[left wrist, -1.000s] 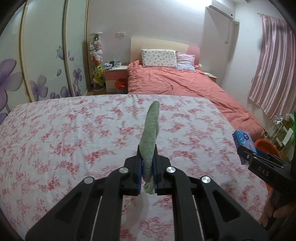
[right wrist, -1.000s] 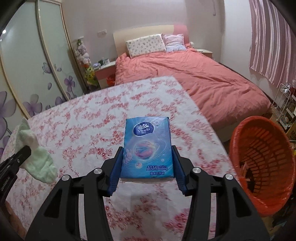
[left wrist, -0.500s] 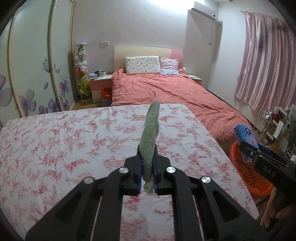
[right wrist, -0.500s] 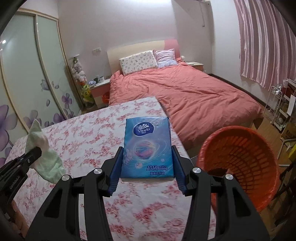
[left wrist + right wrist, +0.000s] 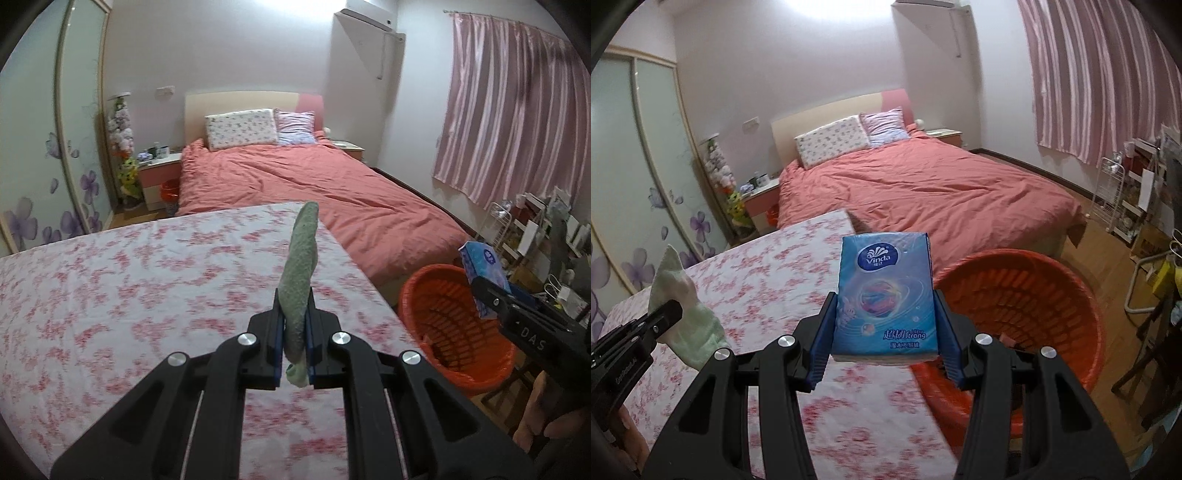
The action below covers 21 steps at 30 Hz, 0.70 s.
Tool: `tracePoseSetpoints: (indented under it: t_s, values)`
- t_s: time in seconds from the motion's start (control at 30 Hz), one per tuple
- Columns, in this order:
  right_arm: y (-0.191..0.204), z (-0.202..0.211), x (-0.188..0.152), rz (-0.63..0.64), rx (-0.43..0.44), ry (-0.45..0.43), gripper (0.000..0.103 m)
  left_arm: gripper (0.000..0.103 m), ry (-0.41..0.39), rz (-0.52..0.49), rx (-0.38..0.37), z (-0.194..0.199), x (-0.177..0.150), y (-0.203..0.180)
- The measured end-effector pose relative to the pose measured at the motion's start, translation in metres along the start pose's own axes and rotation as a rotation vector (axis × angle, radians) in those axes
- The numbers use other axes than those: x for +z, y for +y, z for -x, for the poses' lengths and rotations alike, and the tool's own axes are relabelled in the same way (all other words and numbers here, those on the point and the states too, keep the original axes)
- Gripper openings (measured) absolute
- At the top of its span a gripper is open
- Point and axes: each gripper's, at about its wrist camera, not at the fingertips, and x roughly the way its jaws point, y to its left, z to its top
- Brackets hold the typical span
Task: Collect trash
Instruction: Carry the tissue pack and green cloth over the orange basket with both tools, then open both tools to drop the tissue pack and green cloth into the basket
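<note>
A blue tissue pack [image 5: 885, 295] sits clamped flat between the right gripper [image 5: 885, 325] fingers, held level above the near rim of the orange basket [image 5: 1052, 295] off the floral bed's [image 5: 768, 295] right edge. The left gripper [image 5: 294, 325] pinches a green cloth [image 5: 300, 273] upright over the bed's right edge.

Left hand-held gripper [image 5: 294, 325] clamped tight, right hand-held gripper [image 5: 885, 328] closed wider, both level, side by side.
</note>
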Motion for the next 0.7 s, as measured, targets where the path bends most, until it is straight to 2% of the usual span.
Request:
tracePoseSetpoints:
  t_s: [0.5,0.7]
  values:
    - [-0.079,-0.004,0.004,-0.119,-0.088,-0.011,0.051,0.010,0.048,-0.079,-0.197,-0.034,0.007,-0.104]
    - [-0.109,-0.013,0.005,-0.172,-0.083,0.001,0.051,0.010,0.078,-0.108,-0.273,-0.055,0.005,-0.147]
